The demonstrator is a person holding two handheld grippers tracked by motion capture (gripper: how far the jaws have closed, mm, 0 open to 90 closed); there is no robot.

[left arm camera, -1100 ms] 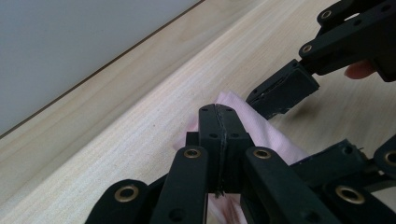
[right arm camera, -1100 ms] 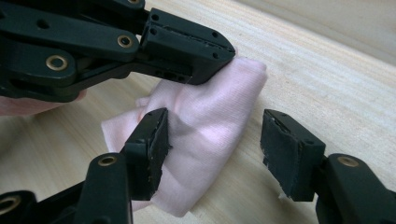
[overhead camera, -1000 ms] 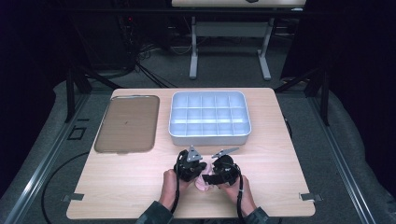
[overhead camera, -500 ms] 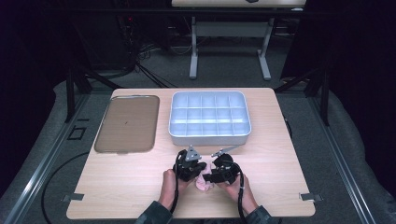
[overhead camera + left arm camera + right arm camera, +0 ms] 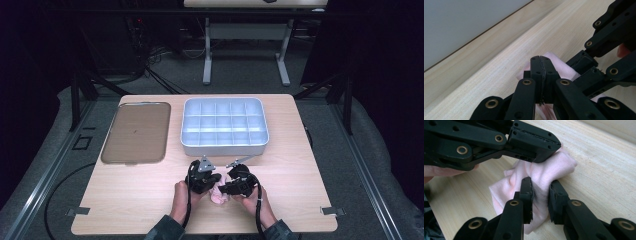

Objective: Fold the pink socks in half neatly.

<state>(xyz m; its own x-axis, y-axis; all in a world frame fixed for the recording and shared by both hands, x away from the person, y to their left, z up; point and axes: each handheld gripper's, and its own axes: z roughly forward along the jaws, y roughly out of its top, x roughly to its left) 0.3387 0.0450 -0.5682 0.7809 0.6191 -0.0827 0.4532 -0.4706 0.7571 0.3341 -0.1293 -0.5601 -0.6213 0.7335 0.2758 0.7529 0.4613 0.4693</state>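
Pink cloth (image 5: 541, 173) pinched by left gripper (image 5: 541, 65), jaws fully together; right gripper (image 5: 541, 188) just closing, squeezing a fold.

Most of the pink cloth (image 5: 218, 194) hidden between tongs in high view.

A light wooden table (image 5: 150, 200) holds 2 containers along its far half: a flat brown rectangular tray (image 5: 135, 132) on the left and, just beside it on the right, a grey metal compartmented box (image 5: 224, 125). Near the front edge, before the box, a crumpled pink cloth (image 5: 218, 195) lies on the tabletop between the left gripper (image 5: 202, 181) and the right gripper (image 5: 235, 184).
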